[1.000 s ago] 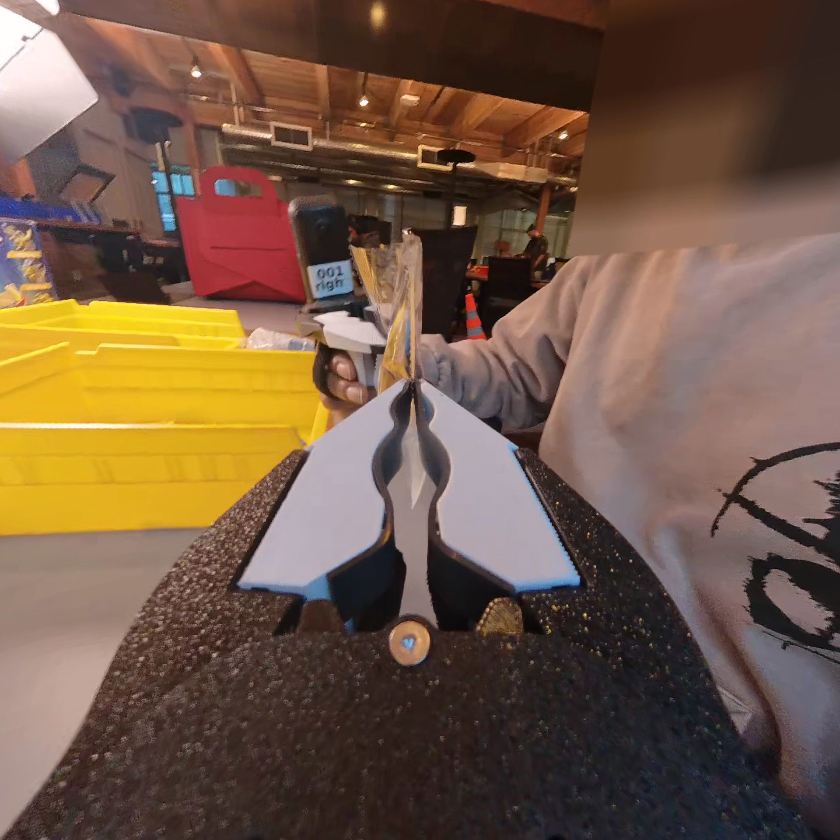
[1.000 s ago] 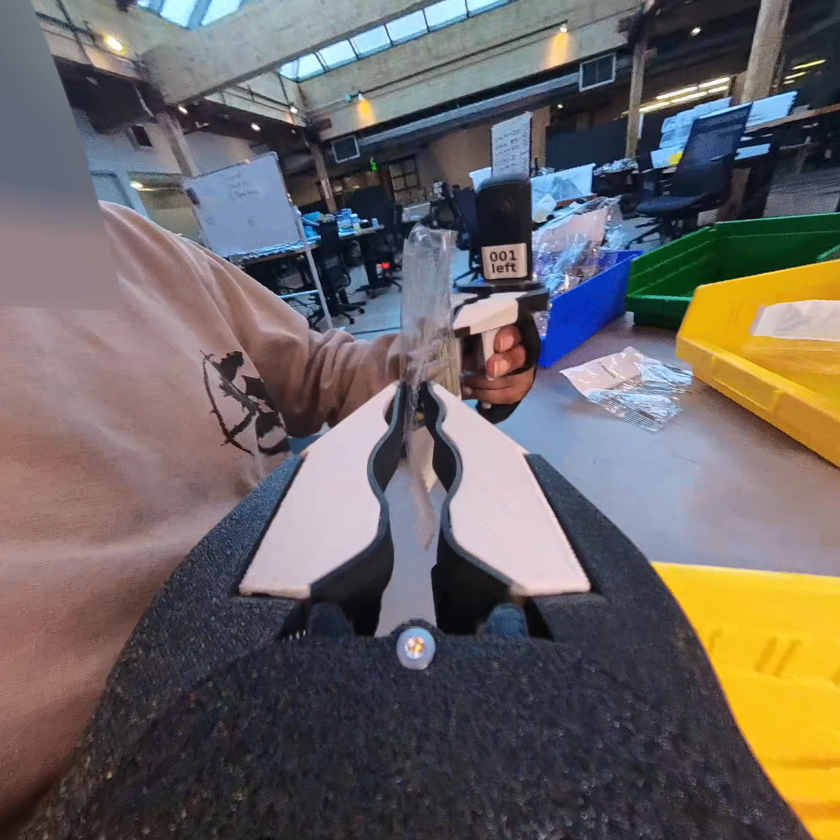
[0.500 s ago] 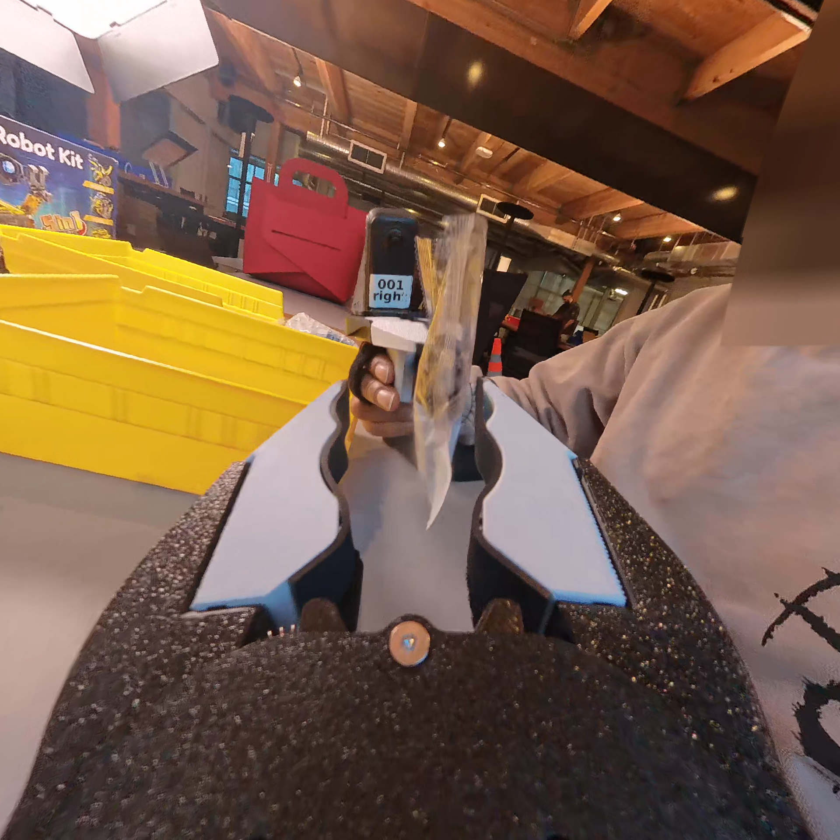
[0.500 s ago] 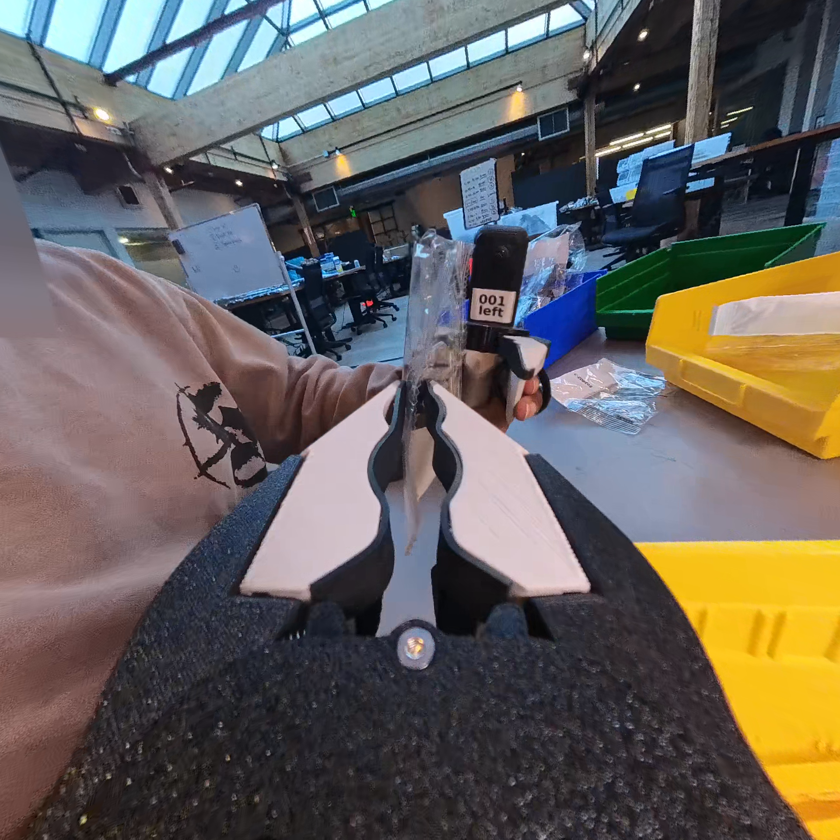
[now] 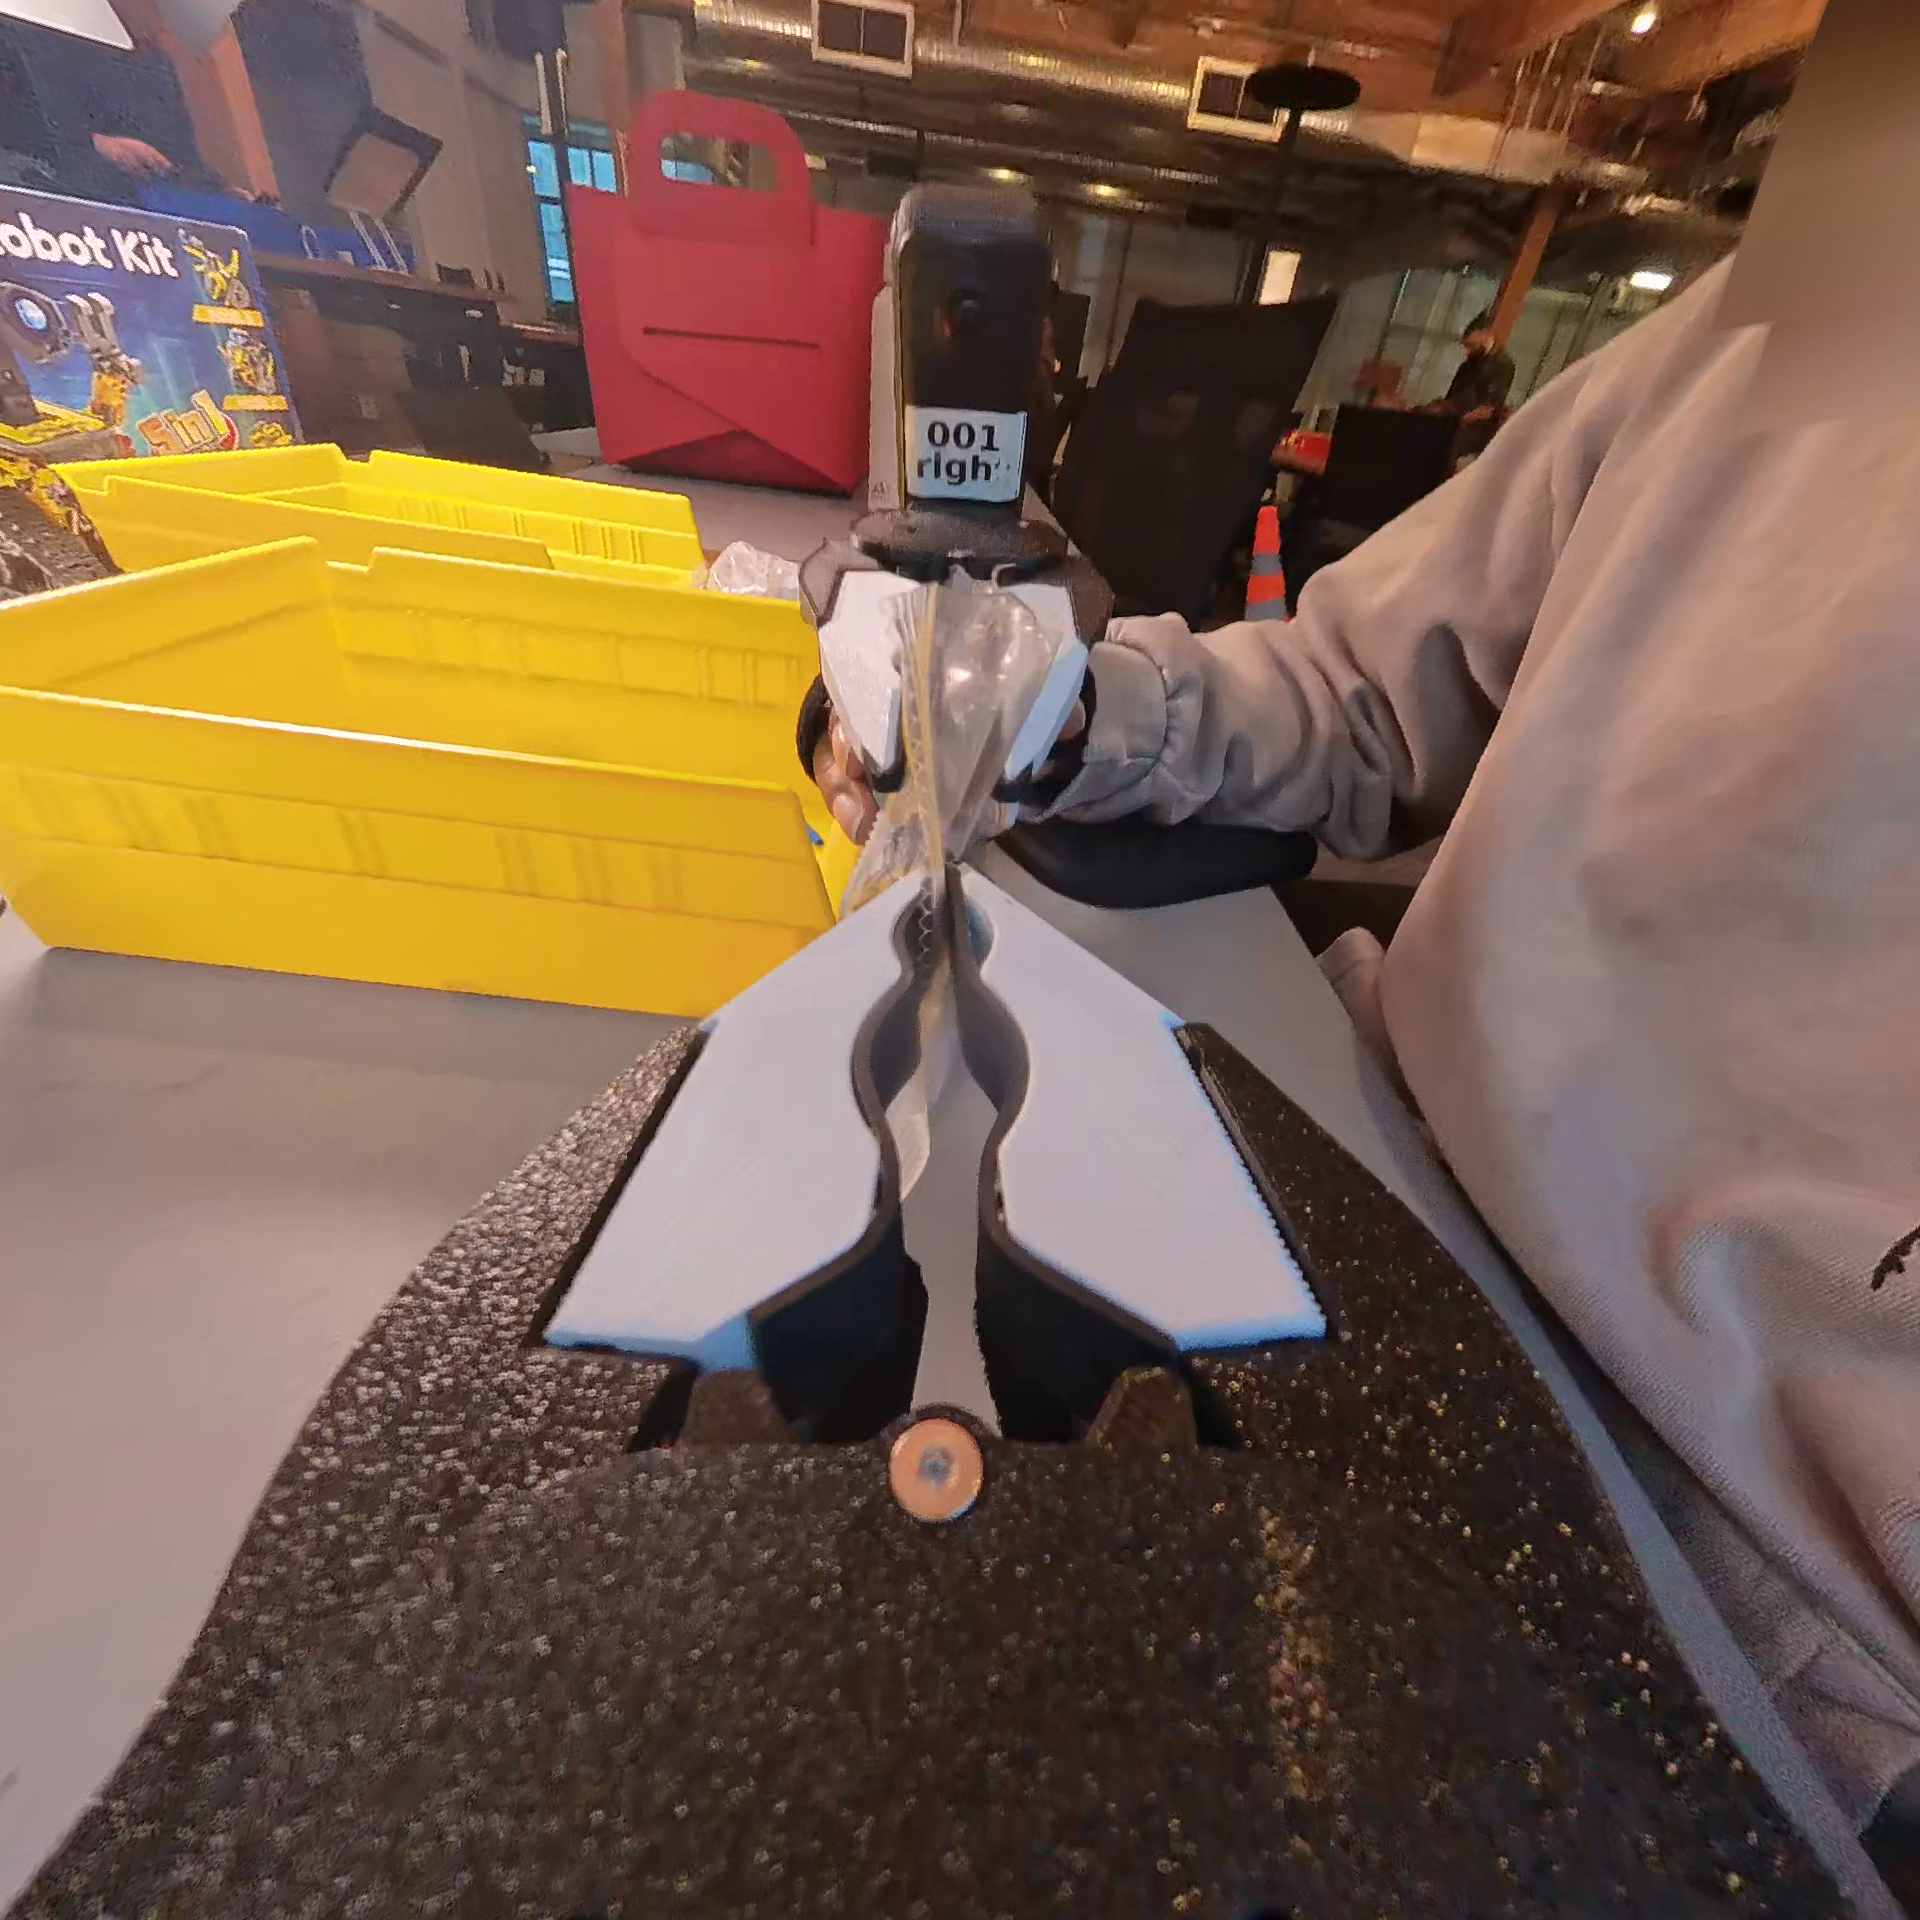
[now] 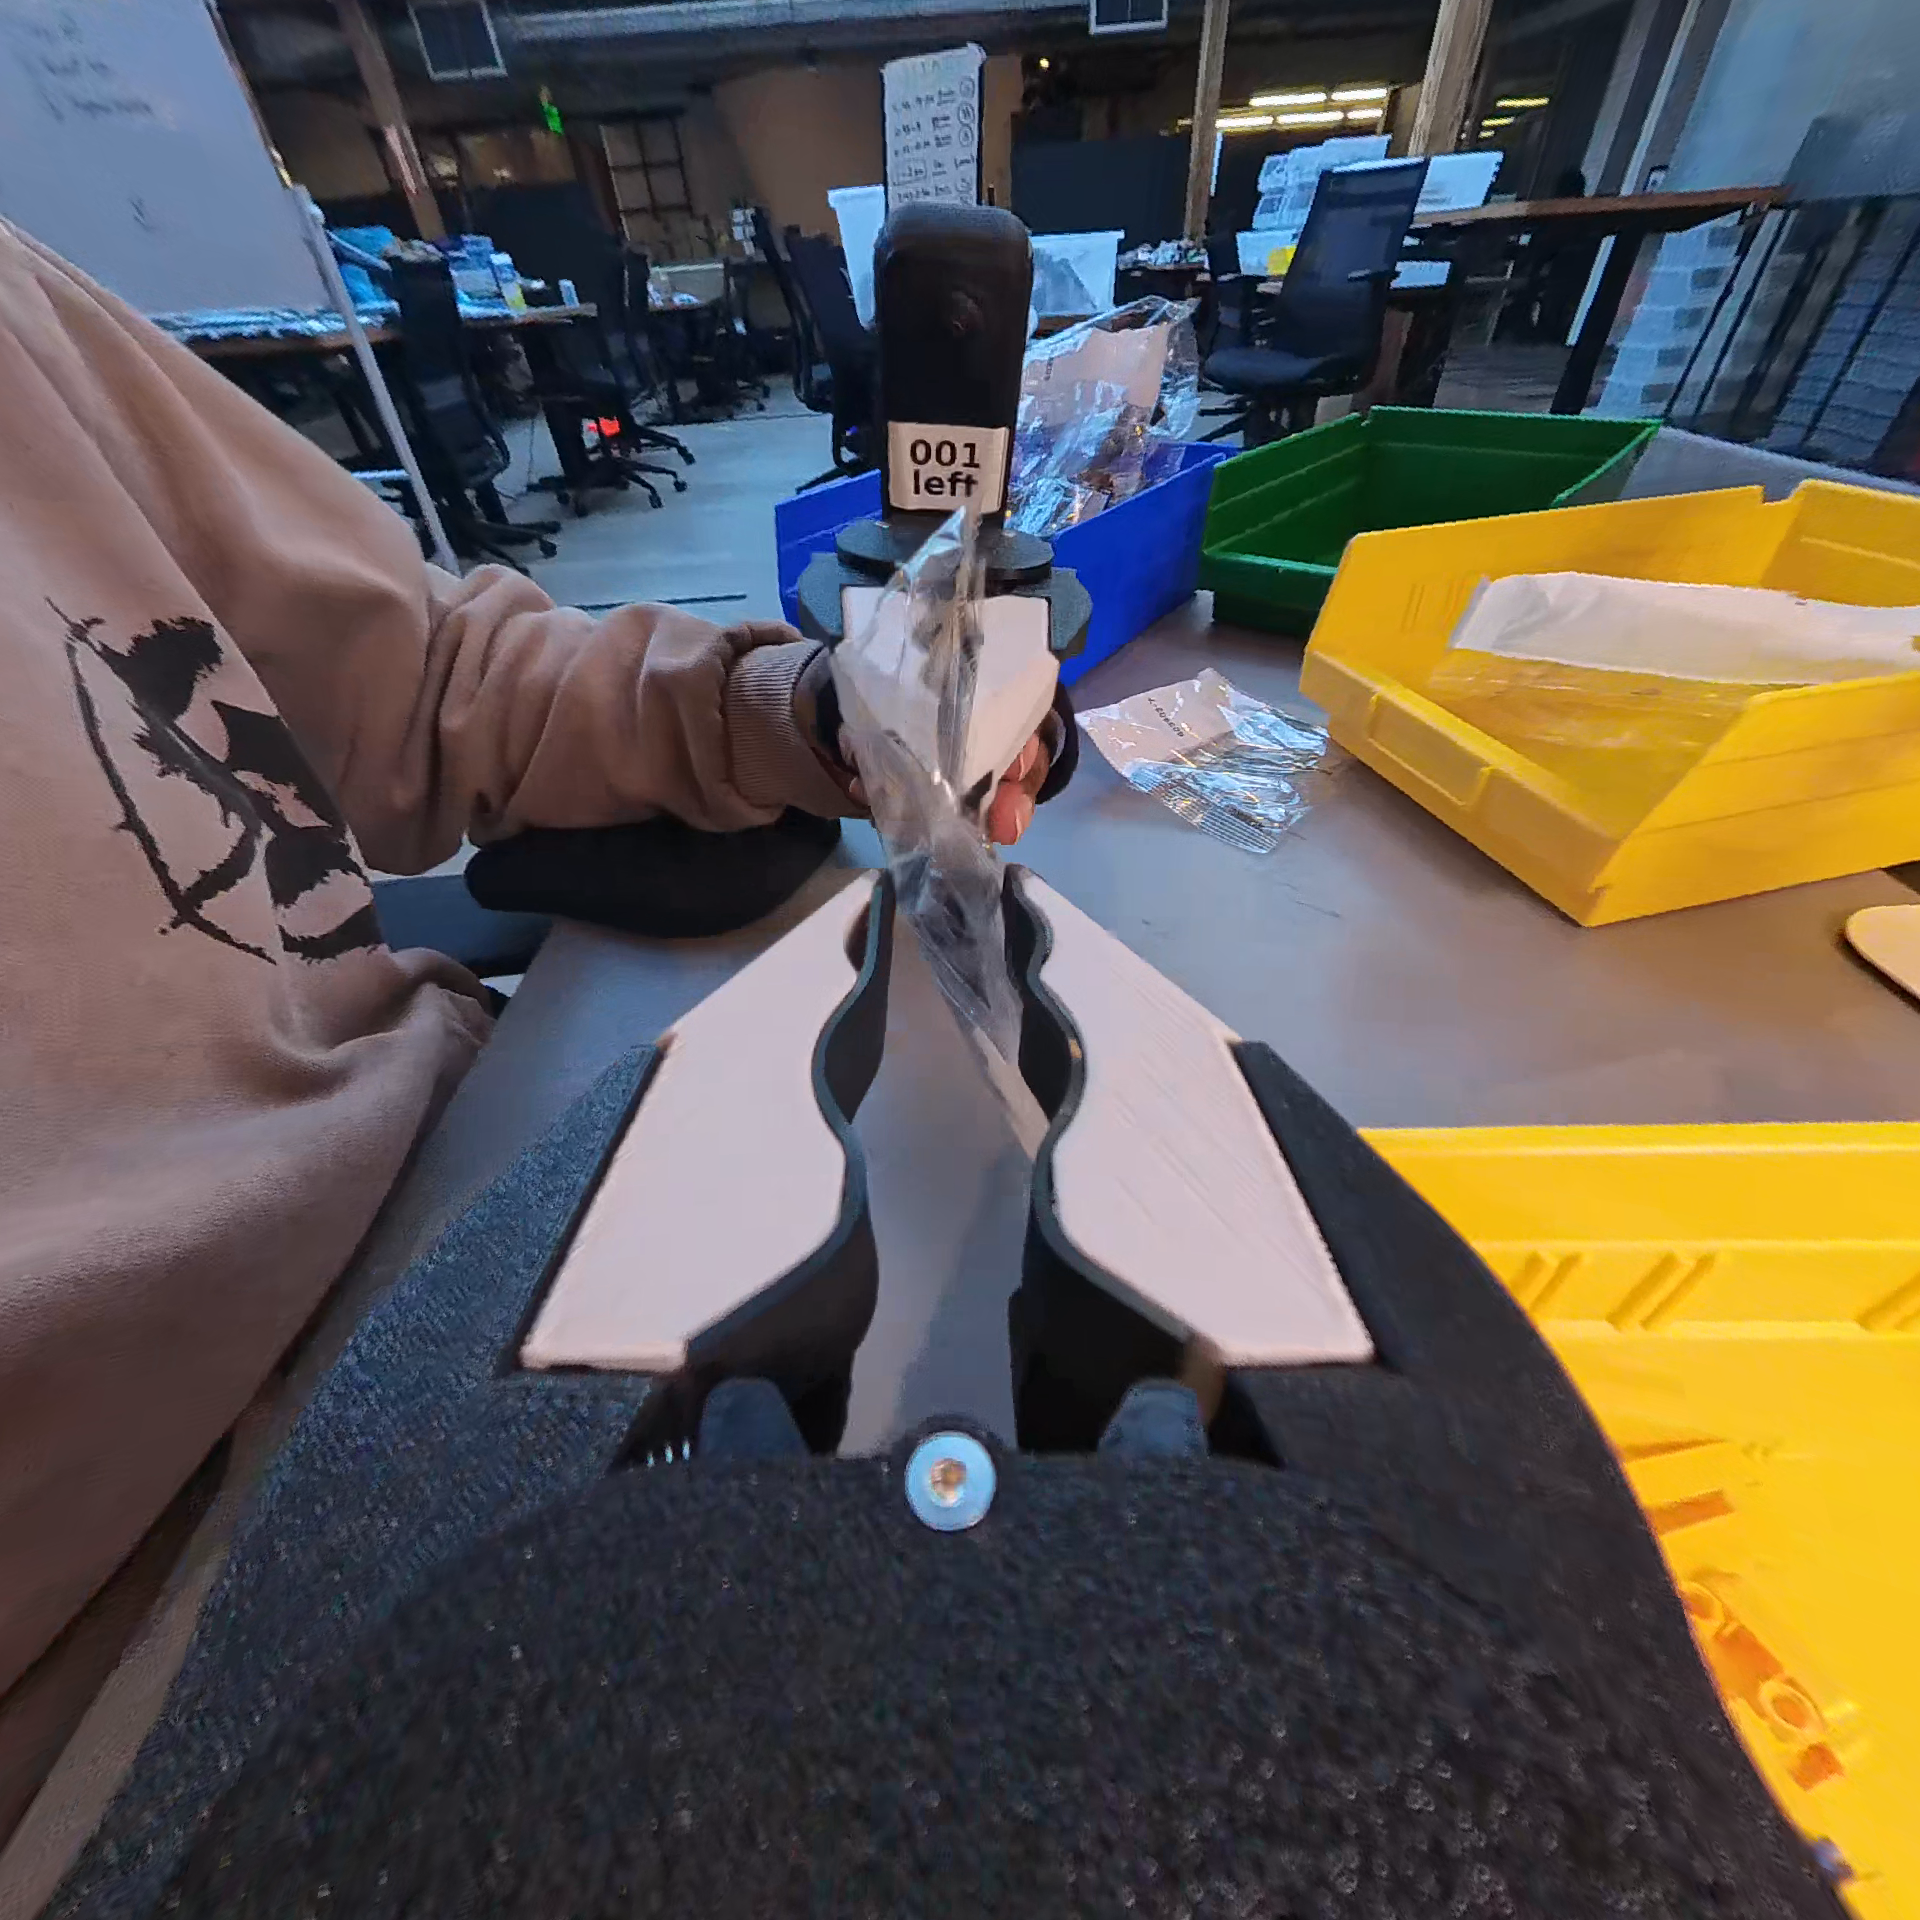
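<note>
A clear plastic bag (image 5: 966, 675) stretches between my two grippers, which face each other above the grey table (image 6: 1351, 997). My left gripper (image 5: 945, 896) is shut, with its pads pinching the bag's near edge. It also shows farther off in the right wrist view (image 6: 961, 779), closed on the bag (image 6: 971, 987). My right gripper (image 6: 948, 888) is open. The bag hangs in the gap between its fingers and leans against the right finger (image 6: 1039, 997). In the left wrist view the right gripper (image 5: 951, 774) shows its fingers spread, with the bag between them.
Yellow bins (image 5: 416, 748) stand left of the grippers, with a red carrier-shaped box (image 5: 717, 312) behind. In the right wrist view there are a blue bin (image 6: 1132, 551), a green bin (image 6: 1403, 488), two yellow bins (image 6: 1610, 790) (image 6: 1683, 1351) and a loose clear packet (image 6: 1205, 758). A person's sleeve (image 6: 582, 717) is close by. Spacing between my two grippers at the tips: around 4 cm.
My left gripper opened half a second ago and has shut on the bag again. My right gripper, shut on the bag before, has opened. Both grippers have come down nearer the table.
</note>
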The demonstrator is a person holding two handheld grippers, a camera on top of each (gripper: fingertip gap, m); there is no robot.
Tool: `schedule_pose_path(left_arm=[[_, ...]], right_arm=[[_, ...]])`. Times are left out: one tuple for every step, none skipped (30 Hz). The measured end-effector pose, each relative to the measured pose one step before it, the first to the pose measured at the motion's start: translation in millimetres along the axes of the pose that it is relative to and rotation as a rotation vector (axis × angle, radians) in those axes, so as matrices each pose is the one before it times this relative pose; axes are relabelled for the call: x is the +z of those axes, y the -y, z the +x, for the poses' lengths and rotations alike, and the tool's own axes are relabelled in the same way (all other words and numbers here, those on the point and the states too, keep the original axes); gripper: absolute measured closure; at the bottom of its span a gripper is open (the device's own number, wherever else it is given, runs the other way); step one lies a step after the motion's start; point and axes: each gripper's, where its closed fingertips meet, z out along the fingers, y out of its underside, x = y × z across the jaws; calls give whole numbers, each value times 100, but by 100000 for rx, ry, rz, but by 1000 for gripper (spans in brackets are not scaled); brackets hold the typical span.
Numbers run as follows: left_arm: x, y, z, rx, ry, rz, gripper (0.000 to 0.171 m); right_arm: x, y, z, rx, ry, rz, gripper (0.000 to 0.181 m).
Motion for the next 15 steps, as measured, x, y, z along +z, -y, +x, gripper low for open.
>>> schedule_pose_path(left_arm=[[82,-352,26,2308,540,-2054,171],[53,-481,-20,2569,868,-2936,171],[75,-674,-97,3259,1520,-4169,171],[108,-749,-97,3387,1629,-4704,171],[167,-889,-69,2945,1481,-5789,171],[212,-958,-76,2423,1428,-6212,171],[237,-956,40,1502,504,-5948,171],[258,-980,332,24,-1922,-5684,171],[226,-764,381,-979,-2482,-4250,167],[95,-235,82,-354,-238,-1012,165],[-20,31,158,414,-587,441,163],[-63,84,271,-401,-1722,444,161],[-39,75,297,-1290,-2272,271,156],[18,18,164,-907,-1136,-126,153],[61,-52,-7,228,454,-704,152]], right_arm=[[-111,50,68,-1429,-765,64,161],[-135,42,-136,-529,820,8,163],[-118,-104,-315,-1252,1822,-950,175],[11,-559,-257,-3408,775,-3697,181],[161,-1007,-305,-5025,569,-6579,181],[235,-1142,-203,-5307,-280,-7244,181],[312,-1113,-166,-2791,-235,-6895,181],[328,-716,-360,-17,1610,-4597,181],[289,-527,-457,1237,2458,-3723,181],[284,-344,-343,1765,1568,-2498,181],[283,-486,4,1802,-547,-3153,181],[297,-580,11,1886,-433,-3766,181],[260,-450,-95,2330,566,-2686,181],[250,-261,-129,4748,1469,-1335,181],[184,65,-162,4768,1972,940,181]])
